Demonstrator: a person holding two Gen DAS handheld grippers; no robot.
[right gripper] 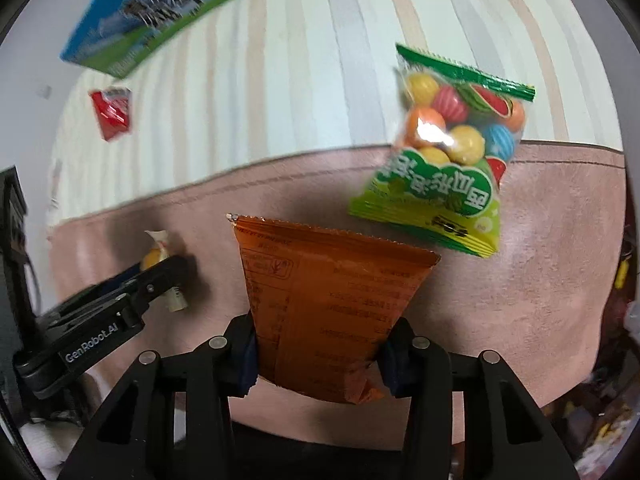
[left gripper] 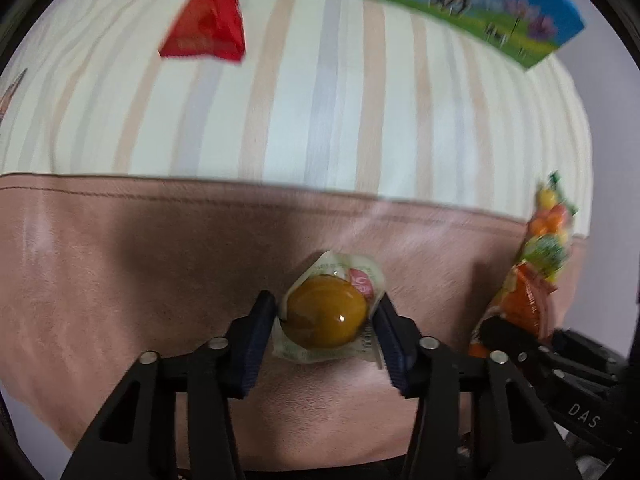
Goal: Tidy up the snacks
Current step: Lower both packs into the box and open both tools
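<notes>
Grippers two, left gripper clamped on one yolk-coloured jelly cup at lower centre, right gripper pinching one orange packet at lower centre, one green bag of coloured gumballs beyond on pink cloth, one red packet upper left, one blue-green box along top edge.

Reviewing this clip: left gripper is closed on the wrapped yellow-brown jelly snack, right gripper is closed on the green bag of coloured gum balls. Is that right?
Not quite. The left gripper does clamp the wrapped jelly snack, but the right wrist view shows the right gripper closed on the orange packet. The green gum-ball bag lies free beyond it.
</notes>
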